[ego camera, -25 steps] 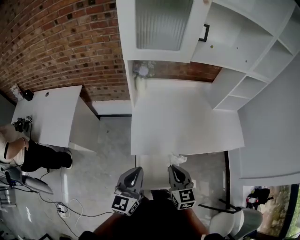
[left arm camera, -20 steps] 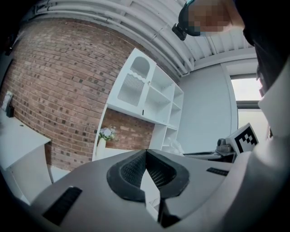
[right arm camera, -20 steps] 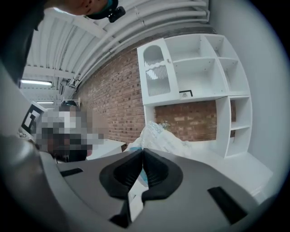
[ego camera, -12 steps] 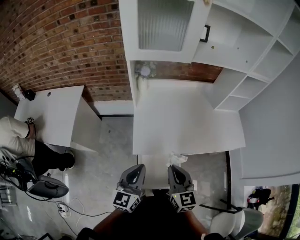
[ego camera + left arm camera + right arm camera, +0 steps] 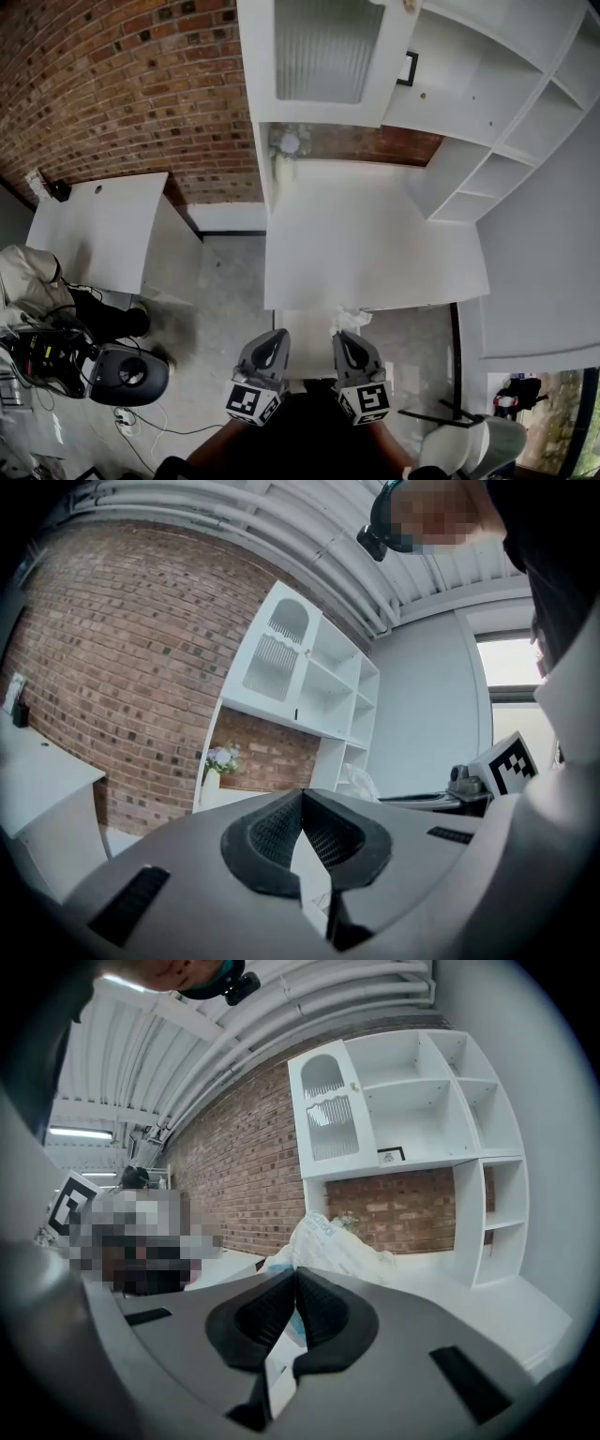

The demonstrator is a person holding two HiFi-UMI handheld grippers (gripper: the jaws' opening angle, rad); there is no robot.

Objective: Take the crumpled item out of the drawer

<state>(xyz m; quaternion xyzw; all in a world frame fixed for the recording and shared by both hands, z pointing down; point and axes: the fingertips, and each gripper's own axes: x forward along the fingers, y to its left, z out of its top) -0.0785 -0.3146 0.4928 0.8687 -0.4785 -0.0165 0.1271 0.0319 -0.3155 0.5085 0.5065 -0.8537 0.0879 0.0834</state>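
Observation:
The white drawer [image 5: 305, 339] stands pulled out under the front edge of the white desk [image 5: 375, 234]. The crumpled item [image 5: 349, 320], a white plastic wrapper with blue print, sits at the drawer's right side, right at the tip of my right gripper [image 5: 345, 338]. In the right gripper view the right gripper [image 5: 296, 1274] is shut, and the crumpled item [image 5: 333, 1241] rises straight from its tips, pinched there. My left gripper [image 5: 275, 340] hovers over the drawer's left part. That left gripper [image 5: 302, 799] is shut with nothing in it, and the crumpled item [image 5: 361, 782] shows to its right.
A vase of flowers [image 5: 286, 145] stands at the desk's back left. A white shelf unit [image 5: 487, 122] and a ribbed-glass cabinet door [image 5: 323, 47] rise behind. A second white table [image 5: 94, 230] is at the left, with a dark chair [image 5: 122, 370] and floor cables [image 5: 150, 417].
The right gripper and the crumpled item have shifted slightly left. At the far left the person has moved down and a dark chair has come into view. The left gripper barely moved.

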